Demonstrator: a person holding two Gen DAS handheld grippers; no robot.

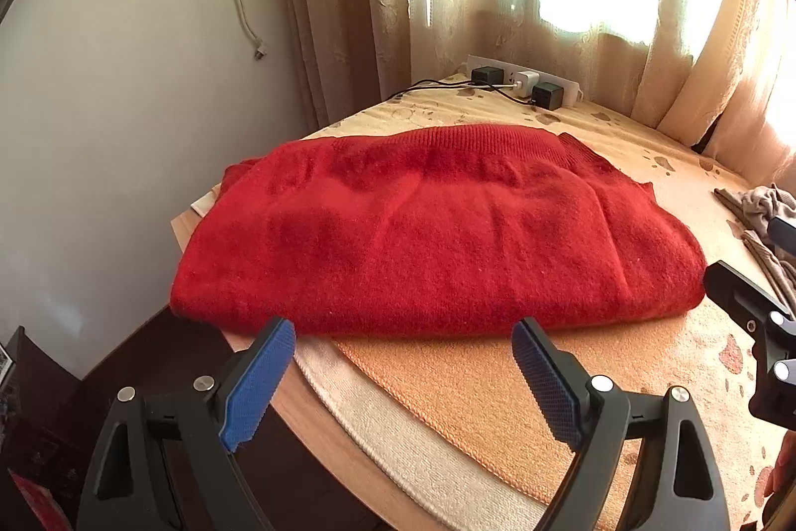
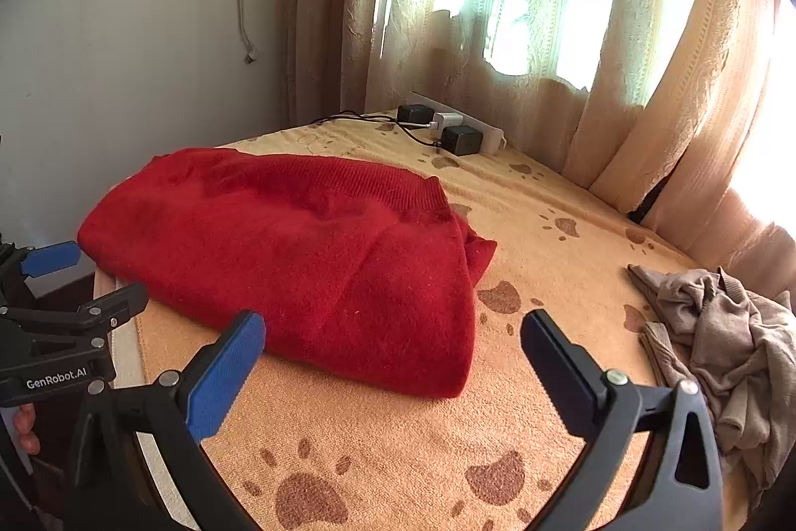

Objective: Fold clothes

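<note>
A folded red knit sweater (image 1: 428, 232) lies on the orange paw-print cloth (image 1: 472, 386) that covers the table, near its left end. My left gripper (image 1: 403, 362) hovers open just in front of the sweater's near edge, with nothing between its blue pads. In the right wrist view the sweater (image 2: 298, 262) sits ahead and to the left. My right gripper (image 2: 393, 347) is open over the sweater's near right corner and holds nothing. The left gripper (image 2: 59, 282) shows at that view's left edge. A crumpled beige garment (image 2: 721, 332) lies at the right.
A white power strip (image 2: 457, 128) with black and white chargers and cables sits at the table's far edge, under the curtains (image 2: 572, 58). The table's wooden left edge (image 1: 308, 421) drops off beside a white wall. The beige garment (image 1: 761, 212) also shows at the left view's right edge.
</note>
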